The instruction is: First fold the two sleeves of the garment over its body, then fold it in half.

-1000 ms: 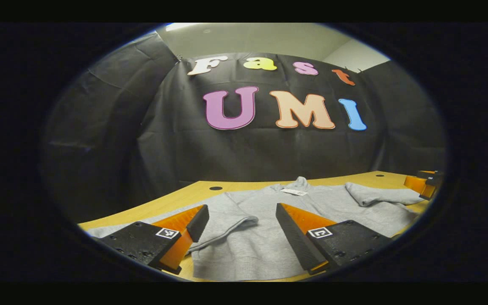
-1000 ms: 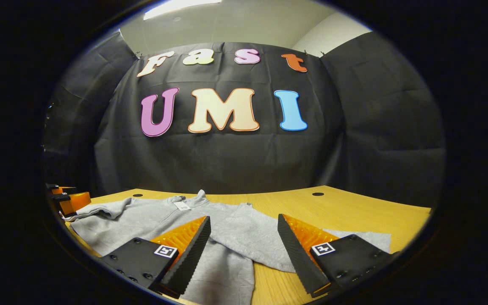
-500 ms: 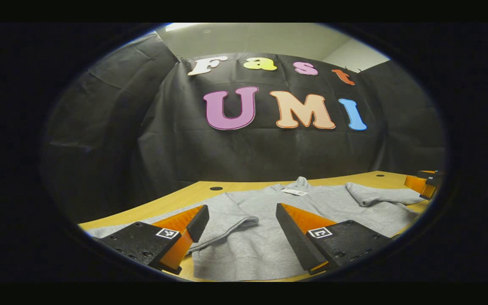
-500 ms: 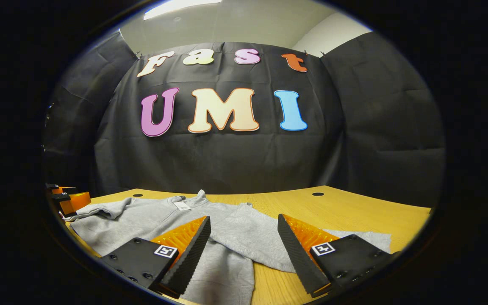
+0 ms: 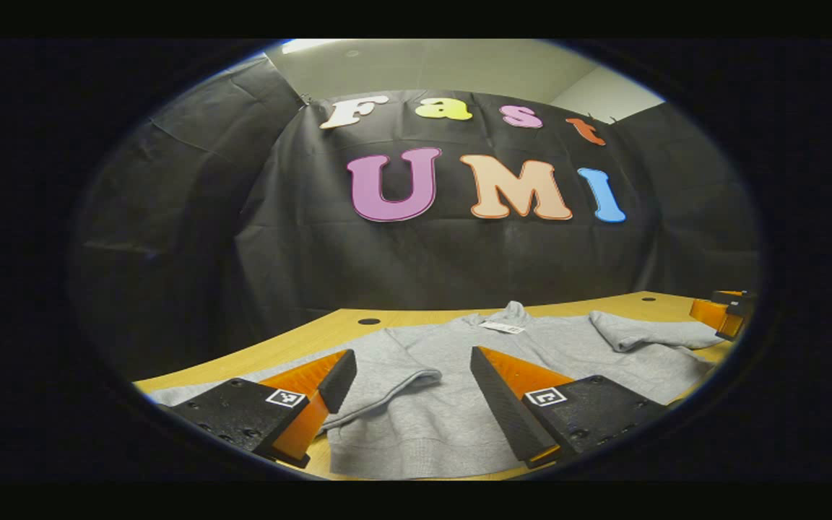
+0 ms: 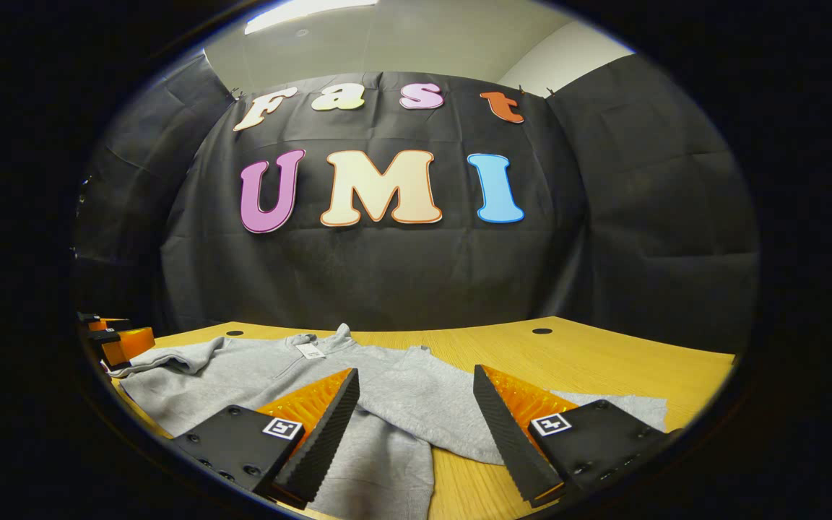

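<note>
Lying flat on the light wooden counter (image 6: 604,361), the grey long-sleeved garment (image 5: 459,375) sits beneath the left hand-held gripper (image 5: 409,375) and right hand-held gripper (image 6: 416,393), both released.

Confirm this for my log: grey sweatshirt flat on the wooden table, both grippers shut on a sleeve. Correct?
Not quite. Both grippers are open: the left gripper in the left gripper view and the right gripper in the right gripper view hold nothing. The grey sweatshirt does lie on the wooden table.
</note>
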